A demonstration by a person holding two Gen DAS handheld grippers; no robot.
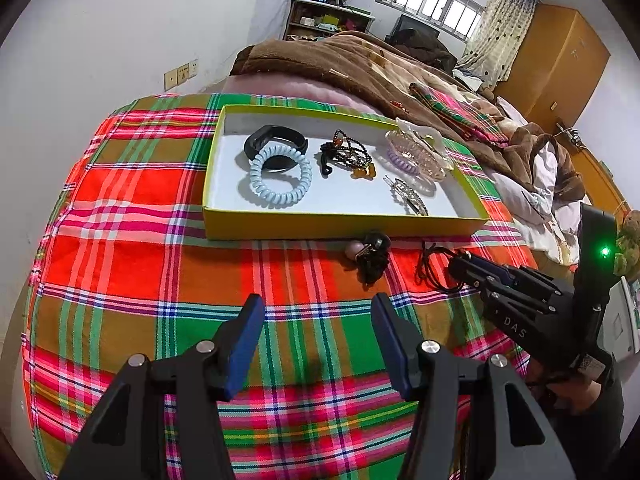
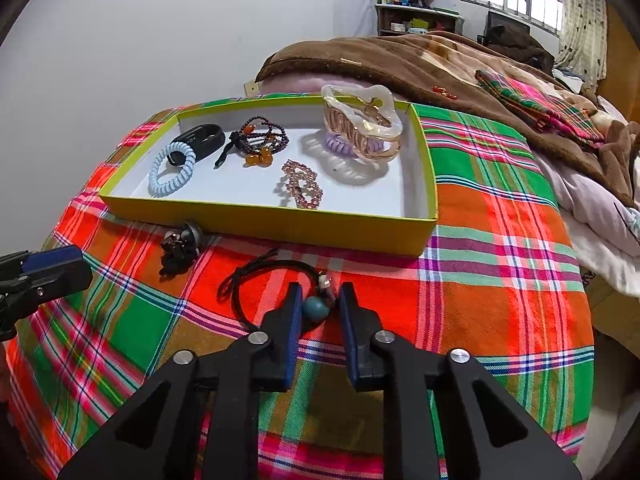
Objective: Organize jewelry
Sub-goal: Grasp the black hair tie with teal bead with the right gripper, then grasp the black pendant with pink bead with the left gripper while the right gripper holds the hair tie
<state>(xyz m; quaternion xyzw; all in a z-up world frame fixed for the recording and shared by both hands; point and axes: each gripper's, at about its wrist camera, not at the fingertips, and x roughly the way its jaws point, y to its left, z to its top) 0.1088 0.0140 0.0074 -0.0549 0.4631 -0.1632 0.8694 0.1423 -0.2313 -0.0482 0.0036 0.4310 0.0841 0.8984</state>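
A yellow-rimmed box [image 1: 340, 226] [image 2: 280, 222] on the plaid cloth holds a black band [image 1: 276, 142], a pale blue coil tie [image 1: 280, 180] [image 2: 172, 170], a dark bead bracelet [image 1: 348, 152] [image 2: 260, 140], a sparkly clip [image 1: 408, 196] [image 2: 302, 184] and a large clear claw clip [image 1: 420, 148] [image 2: 360, 120]. In front of the box lie a black scrunchie with beads [image 1: 370, 256] [image 2: 182, 246] and a black cord tie with a teal bead [image 2: 316, 308] [image 1: 432, 268]. My right gripper [image 2: 319, 292] [image 1: 466, 264] is partly closed around the teal bead, pads apart from it. My left gripper [image 1: 318, 308] is open and empty above the cloth.
The cloth [image 1: 160, 264] covers a bed end. A brown blanket [image 1: 360, 64] and folded plaid cloth [image 2: 536, 108] lie behind the box. A white wall is at left, shelves [image 1: 324, 16] and a wooden wardrobe [image 1: 560, 60] at the back.
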